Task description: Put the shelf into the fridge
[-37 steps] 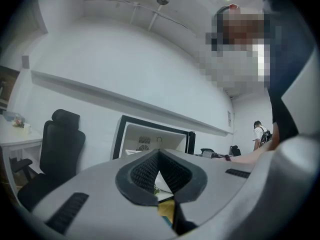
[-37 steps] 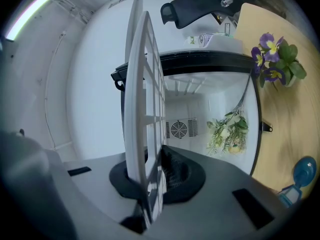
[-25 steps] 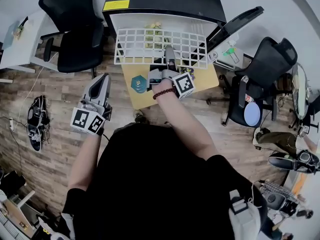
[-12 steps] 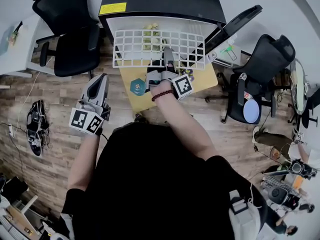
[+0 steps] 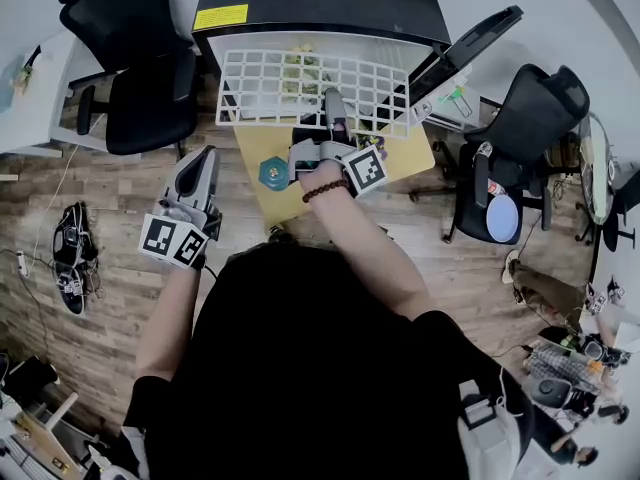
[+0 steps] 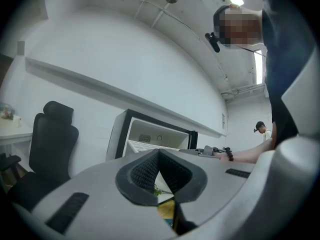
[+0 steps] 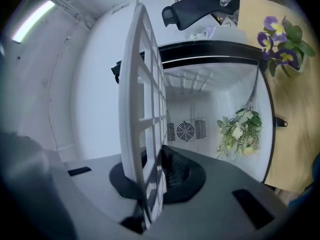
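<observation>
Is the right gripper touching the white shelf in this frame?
Touching. The right gripper view shows the right gripper with its two jaws shut on the near edge of the white shelf, a dark pad pressed against each face of the grid.

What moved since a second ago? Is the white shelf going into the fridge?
The right tool, clamped on the white wire shelf, pushed it a little nearer the open fridge. The left tool stayed shut and empty, off to the side. The flowers in the fridge did not move.

Flowers (image 5: 301,70) are half hidden behind the shelf (image 5: 252,89); the fridge (image 6: 146,136) bottom is blocked by the left gripper (image 6: 159,154).
</observation>
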`<state>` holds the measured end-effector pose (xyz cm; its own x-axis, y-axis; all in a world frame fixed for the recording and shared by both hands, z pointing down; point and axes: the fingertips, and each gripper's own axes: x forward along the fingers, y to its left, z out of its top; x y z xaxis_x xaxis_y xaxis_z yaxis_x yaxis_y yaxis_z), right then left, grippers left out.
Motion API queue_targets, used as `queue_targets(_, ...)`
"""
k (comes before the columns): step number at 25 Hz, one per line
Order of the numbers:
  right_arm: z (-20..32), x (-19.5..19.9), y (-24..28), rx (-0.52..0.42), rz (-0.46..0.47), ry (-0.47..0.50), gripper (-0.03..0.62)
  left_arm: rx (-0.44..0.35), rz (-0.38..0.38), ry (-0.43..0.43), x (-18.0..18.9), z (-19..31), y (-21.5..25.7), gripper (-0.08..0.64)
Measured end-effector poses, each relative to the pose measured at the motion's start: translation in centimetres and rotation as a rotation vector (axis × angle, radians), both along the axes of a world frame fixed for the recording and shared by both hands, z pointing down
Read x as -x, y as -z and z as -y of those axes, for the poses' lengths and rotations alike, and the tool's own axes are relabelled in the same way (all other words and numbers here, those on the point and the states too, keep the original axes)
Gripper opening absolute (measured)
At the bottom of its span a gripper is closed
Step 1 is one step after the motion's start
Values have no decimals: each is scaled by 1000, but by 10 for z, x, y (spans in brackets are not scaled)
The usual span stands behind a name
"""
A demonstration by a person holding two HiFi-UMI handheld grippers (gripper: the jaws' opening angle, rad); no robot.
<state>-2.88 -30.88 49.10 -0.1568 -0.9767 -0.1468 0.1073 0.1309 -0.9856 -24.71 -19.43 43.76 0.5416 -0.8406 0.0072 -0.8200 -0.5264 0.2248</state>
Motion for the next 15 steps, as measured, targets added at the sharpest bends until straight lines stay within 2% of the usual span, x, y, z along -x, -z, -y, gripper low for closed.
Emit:
queue_targets(5,0,2,-1,11,-1,12,43,1,-3,5,2,2,0,18)
queue_targets(9,-2,-1,-5,22,-93,32,43,-3,-9,-7,-3,3,0,18)
queue_targets(15,-1,-1,-6,17,-127,38,43,1,-16,-7,-1,4,-1,18)
